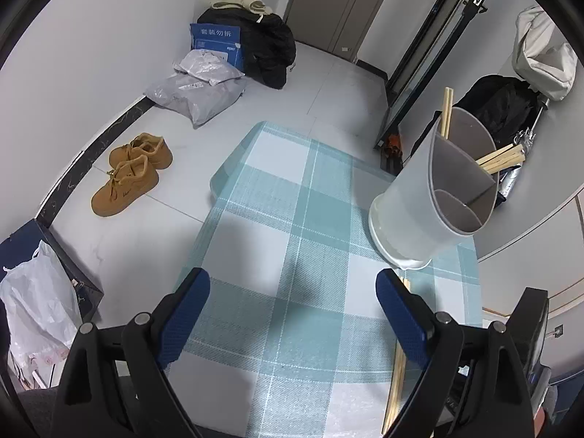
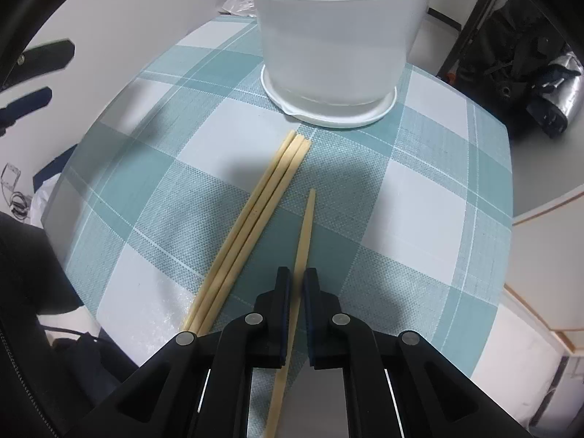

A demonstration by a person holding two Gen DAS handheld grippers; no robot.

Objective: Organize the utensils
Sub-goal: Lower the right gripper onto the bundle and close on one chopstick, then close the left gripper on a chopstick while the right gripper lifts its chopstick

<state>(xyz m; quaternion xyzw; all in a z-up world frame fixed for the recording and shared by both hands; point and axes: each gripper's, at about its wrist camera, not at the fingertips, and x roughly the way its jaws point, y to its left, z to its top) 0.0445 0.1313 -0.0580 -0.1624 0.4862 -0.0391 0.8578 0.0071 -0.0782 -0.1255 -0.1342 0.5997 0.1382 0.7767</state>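
On the table lay three chopsticks (image 2: 252, 233) bundled at centre frame, plus one separate chopstick (image 2: 303, 241) beside them. One utensil holder (image 2: 328, 43) stood at top. Two brown shoes (image 1: 131, 171) sat at left.

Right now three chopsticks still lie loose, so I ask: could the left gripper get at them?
Probably yes. The left gripper is open and holds nothing, and the chopsticks lie flat on bare cloth beside it; only the right gripper, shut on a chopstick, crowds them.
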